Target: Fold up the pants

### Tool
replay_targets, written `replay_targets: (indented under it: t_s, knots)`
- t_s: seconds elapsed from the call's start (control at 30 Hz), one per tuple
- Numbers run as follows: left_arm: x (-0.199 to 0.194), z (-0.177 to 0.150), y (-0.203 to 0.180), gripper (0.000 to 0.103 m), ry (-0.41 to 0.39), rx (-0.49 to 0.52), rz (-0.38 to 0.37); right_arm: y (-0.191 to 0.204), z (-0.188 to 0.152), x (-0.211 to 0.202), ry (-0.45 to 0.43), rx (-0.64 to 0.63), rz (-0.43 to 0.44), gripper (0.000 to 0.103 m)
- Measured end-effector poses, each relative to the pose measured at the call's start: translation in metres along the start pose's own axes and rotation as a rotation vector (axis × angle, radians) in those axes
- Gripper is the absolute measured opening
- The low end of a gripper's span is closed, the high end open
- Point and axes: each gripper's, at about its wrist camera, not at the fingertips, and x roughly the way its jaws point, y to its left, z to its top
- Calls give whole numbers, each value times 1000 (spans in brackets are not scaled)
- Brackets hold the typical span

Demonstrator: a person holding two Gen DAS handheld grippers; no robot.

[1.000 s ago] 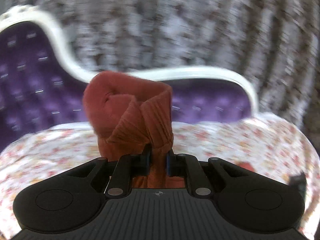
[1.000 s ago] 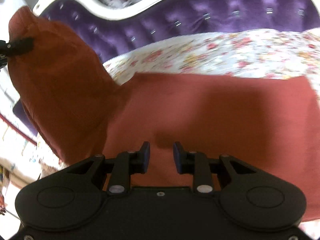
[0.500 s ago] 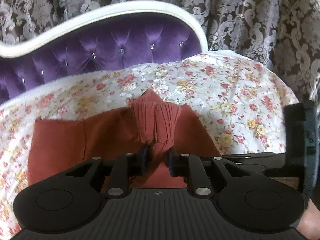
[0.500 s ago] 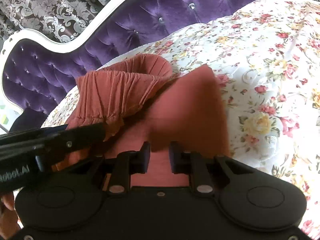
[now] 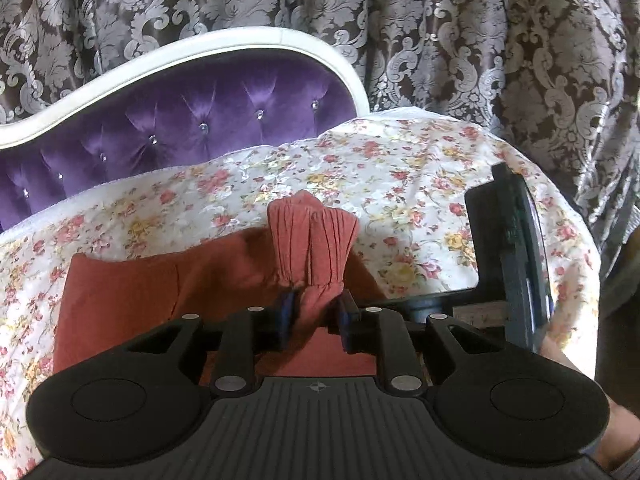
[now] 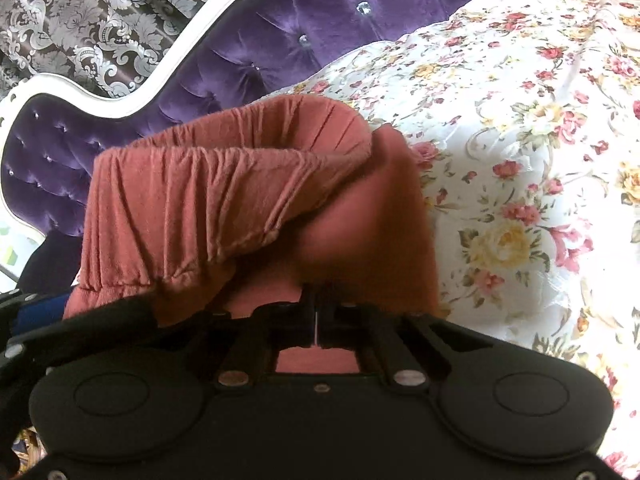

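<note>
The rust-red pants [image 5: 168,280] lie folded on the floral bedspread [image 5: 400,184]. My left gripper [image 5: 315,308] holds the gathered elastic waistband [image 5: 316,244], which stands up between its fingers just above the folded cloth. In the right wrist view the waistband [image 6: 224,184] arches over the folded pants [image 6: 384,216]. My right gripper [image 6: 316,300] is shut, its fingers pressed together at the pants' near edge, pinching the cloth. The left gripper's body shows at that view's lower left [image 6: 80,320].
A purple tufted headboard with a white frame [image 5: 192,120] stands behind the bed, with damask curtains [image 5: 440,20] beyond. The right gripper's body [image 5: 516,256] rises at the right of the left wrist view, over the bed's edge.
The left gripper swung the raised waistband end over and down onto the laid-out pants. The right gripper's fingers closed on the cloth's near edge.
</note>
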Motion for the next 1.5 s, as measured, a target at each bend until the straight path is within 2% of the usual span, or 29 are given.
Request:
replay_targets:
  t_s: [0.13, 0.17, 0.23, 0.3, 0.37, 0.47, 0.57, 0.63, 0.8, 0.83, 0.9, 0.93, 0.97, 1.07, 1.23, 1.33, 1.4, 1.43, 1.5]
  knots:
    - [1, -4, 2, 23, 9, 27, 10, 1, 4, -3, 13, -4, -7, 2]
    - [3, -7, 5, 23, 14, 27, 6, 0, 6, -7, 7, -3, -21, 14]
    - [8, -14, 8, 23, 29, 24, -10, -7, 10, -22, -28, 22, -48, 29]
    - [14, -21, 8, 23, 39, 25, -15, -18, 15, -41, -63, 72, -62, 33]
    - [21, -28, 4, 23, 53, 33, -22, -31, 20, -62, -107, 153, -44, 46]
    - [27, -35, -3, 23, 67, 54, -12, -35, 27, -82, -147, 211, 12, 51]
    - [29, -39, -8, 24, 67, 80, 1, -17, 34, -84, -148, 165, 43, 53]
    - [28, -42, -10, 24, 61, 93, 7, -3, 36, -72, -105, 135, 60, 53]
    - [29, -44, -9, 24, 61, 99, 5, 17, 37, -31, 22, 65, -9, 52]
    - [28, -45, -9, 24, 58, 102, 5, 19, 36, -26, 37, 54, -16, 47]
    - [26, -45, -10, 24, 46, 113, 1, 22, 35, -25, 33, 14, -43, 18]
    - [24, -45, -11, 24, 39, 120, -4, 21, 35, -27, 25, -11, -74, 9]
    - [22, -45, -11, 24, 35, 125, -7, 20, 36, -28, 26, -25, -99, 9]
    - [14, -45, -10, 24, 23, 131, -28, 4, 37, -26, 51, 14, -89, 9]
    - [-14, -46, -4, 24, -23, 154, -62, 0, 31, -18, 58, -15, -147, 9]
    - [-29, -44, 13, 24, -44, 117, -67, -1, 30, -18, 52, -11, -147, 10]
    - [-30, -39, 32, 24, -26, 50, -42, 3, 29, -24, 38, -26, -140, 20]
    - [-29, -37, 45, 24, -11, 0, -29, 5, 29, -30, 29, -29, -134, 22]
    - [-24, -35, 69, 24, 18, -91, 4, 7, 28, -41, 14, -24, -117, 34]
